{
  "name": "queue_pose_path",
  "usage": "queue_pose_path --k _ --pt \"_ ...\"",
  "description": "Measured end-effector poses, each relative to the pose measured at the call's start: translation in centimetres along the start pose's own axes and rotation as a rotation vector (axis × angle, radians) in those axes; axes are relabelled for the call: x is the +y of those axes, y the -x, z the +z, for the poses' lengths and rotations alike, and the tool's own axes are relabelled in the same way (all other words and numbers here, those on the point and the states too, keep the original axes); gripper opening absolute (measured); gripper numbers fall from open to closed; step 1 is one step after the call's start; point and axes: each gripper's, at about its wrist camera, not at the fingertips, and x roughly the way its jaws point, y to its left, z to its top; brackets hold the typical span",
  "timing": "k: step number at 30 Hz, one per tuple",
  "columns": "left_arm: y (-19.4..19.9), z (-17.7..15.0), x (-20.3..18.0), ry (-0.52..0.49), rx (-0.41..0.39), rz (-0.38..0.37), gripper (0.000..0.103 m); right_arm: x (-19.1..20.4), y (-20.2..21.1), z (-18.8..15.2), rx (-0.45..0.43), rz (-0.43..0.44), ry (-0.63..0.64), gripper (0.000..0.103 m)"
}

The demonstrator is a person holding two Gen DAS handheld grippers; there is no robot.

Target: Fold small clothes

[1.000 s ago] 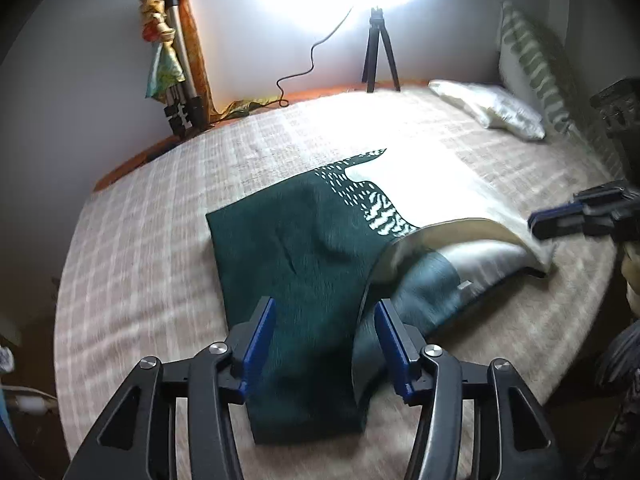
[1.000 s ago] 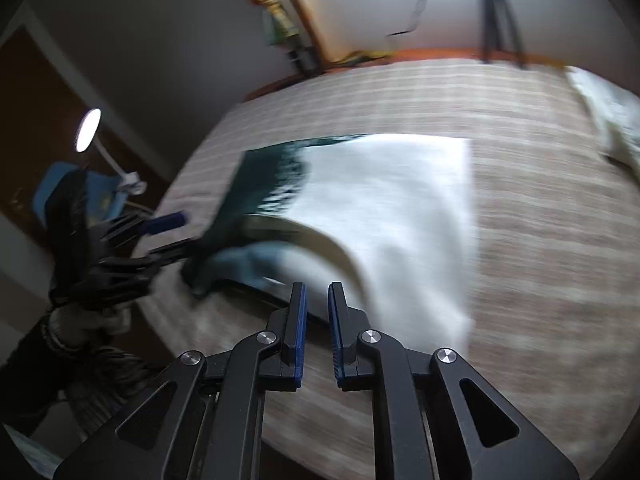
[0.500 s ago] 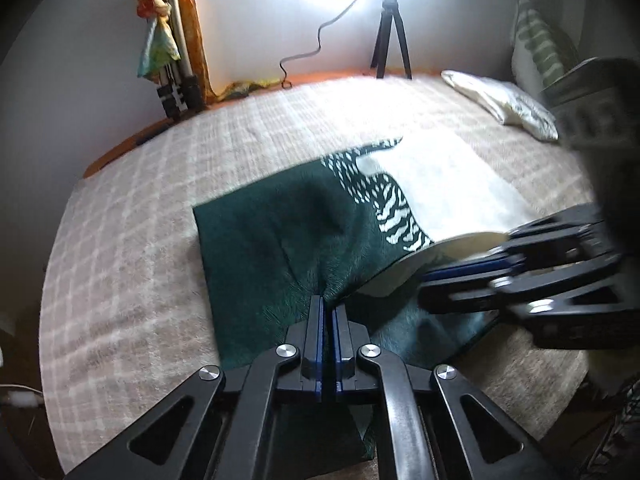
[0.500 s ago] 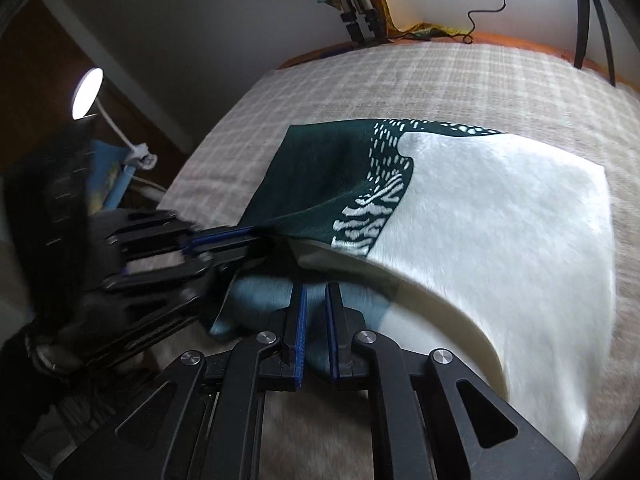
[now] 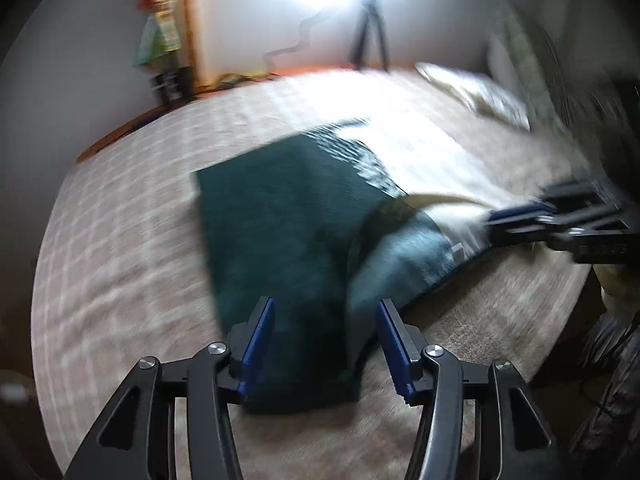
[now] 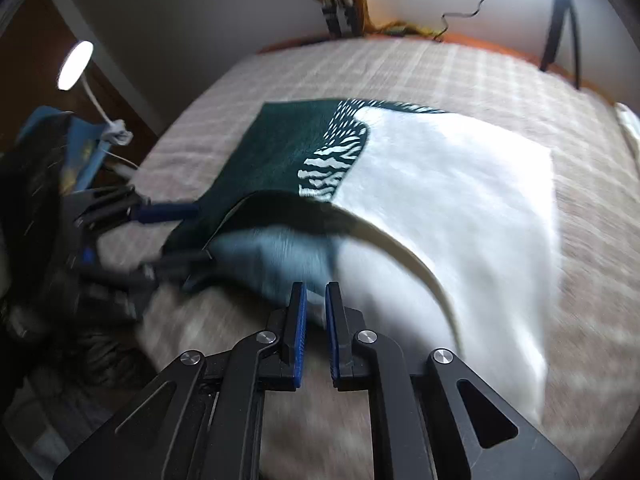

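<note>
A dark green and white garment lies on the plaid bedspread, its near edge folded up so the pale blue underside shows. My left gripper is open, its jaws wide apart over the garment's near green end, holding nothing. My right gripper is shut on the garment's lifted near edge; it also shows at the right of the left wrist view. The garment spreads white to the right in the right wrist view. The left gripper shows there at the left, blurred.
A tripod under a bright lamp and a second tripod with cloth stand at the far wall. Pillows lie at the far right. A desk lamp stands off the bed's left side. The bed edge runs close below both grippers.
My left gripper was shut on the green cloth half a second ago and has opened and pulled back. My right gripper has stayed shut on the edge and shifted right.
</note>
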Motion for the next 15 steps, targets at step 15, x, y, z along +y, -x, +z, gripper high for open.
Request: queue_pose_path --k 15 --pt "-3.9 -1.3 0.6 0.013 0.107 0.037 0.050 -6.2 0.4 -3.6 0.056 -0.164 -0.102 0.016"
